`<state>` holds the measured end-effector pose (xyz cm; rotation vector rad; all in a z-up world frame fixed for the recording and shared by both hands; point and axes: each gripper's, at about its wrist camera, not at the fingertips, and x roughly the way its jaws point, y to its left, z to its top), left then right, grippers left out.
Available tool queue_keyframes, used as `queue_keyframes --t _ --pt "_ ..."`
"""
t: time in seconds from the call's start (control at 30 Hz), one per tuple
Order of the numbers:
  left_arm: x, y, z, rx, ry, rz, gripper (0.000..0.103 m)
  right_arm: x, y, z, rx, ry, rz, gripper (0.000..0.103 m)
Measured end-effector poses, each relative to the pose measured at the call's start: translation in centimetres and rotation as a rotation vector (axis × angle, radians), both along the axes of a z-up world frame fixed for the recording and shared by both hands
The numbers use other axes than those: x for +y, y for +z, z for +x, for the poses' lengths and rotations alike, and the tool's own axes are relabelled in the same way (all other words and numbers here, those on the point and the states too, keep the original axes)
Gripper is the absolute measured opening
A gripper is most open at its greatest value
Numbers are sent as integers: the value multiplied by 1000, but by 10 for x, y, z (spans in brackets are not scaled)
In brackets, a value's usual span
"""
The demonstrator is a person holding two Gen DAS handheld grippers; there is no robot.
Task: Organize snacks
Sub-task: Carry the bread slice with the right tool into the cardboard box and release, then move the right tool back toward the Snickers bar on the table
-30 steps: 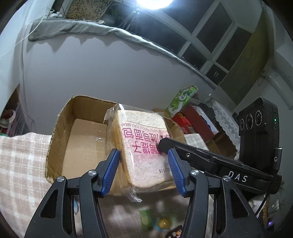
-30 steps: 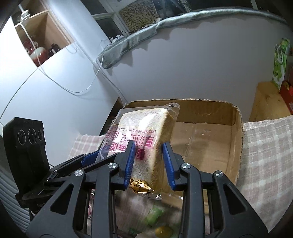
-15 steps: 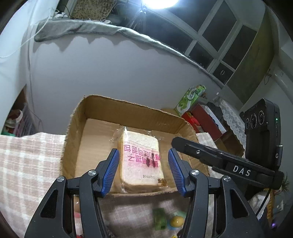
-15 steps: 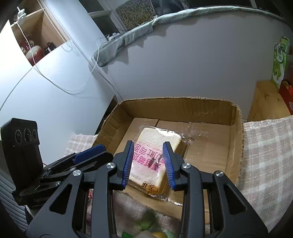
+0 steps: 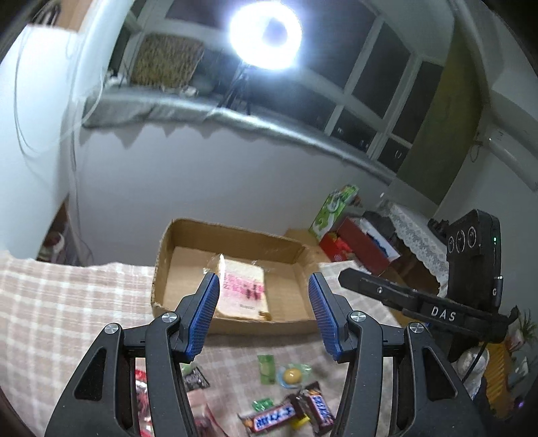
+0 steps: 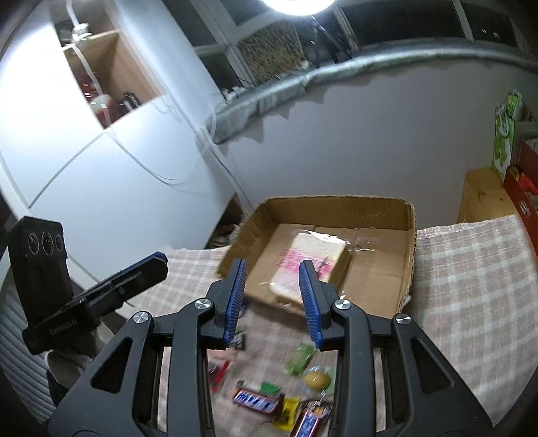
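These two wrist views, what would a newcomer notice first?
Probably the ring light glaring at the top of the left view. Next, the cardboard box on the checked cloth, with a bagged loaf lying flat inside. Nearer the cameras, loose snacks are scattered on the cloth, and both the left claw and right claw are empty.

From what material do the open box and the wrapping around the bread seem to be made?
The box looks like brown corrugated cardboard, matte, with rough torn edges along its rim. The wrapping of the bread seems thin clear plastic film: it glints, wrinkles beyond the slices, and carries pink print.
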<state>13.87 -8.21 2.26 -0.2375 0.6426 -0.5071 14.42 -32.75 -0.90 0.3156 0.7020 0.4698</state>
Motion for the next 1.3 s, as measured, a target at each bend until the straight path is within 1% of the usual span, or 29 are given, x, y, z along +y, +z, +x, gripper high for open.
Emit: queue_keyframes --t 0.13,0.23,0.27,0.37,0.47,0.7,0.73,0.83,1.0,1.07,1.17,1.3 --pt "1 20 -35 -50 11 -21 54 3 16 -41 -52 29 5 36" --pt "2 28 -55 -75 24 -15 54 5 24 -69 -78 47 3 43" --pt "2 31 -62 -82 29 -11 54 6 27 -78 -88 56 3 43" --pt "3 38 -79 -106 47 7 54 7 33 -102 -118 74 2 44" --pt "5 46 -93 -126 62 3 54 5 39 -127 -151 86 7 44" --pt "-1 55 -120 -175 34 9 55 -8 46 -176 -192 67 7 44" --pt "-1 55 -123 -180 26 5 55 -9 46 -183 -195 61 3 46" --pt "-1 53 -131 -184 15 6 56 -13 45 -198 -200 43 -8 54" --pt "6 44 -146 -181 8 48 56 -13 39 -217 -178 36 -37 54" --pt "13 36 -145 -154 3 67 56 -12 32 -222 -157 49 -63 54" --pt "25 19 -142 -111 23 100 56 -10 21 -220 -130 60 -92 54" --pt "37 -8 -128 -38 38 120 56 -7 -4 -201 -51 61 -143 54"
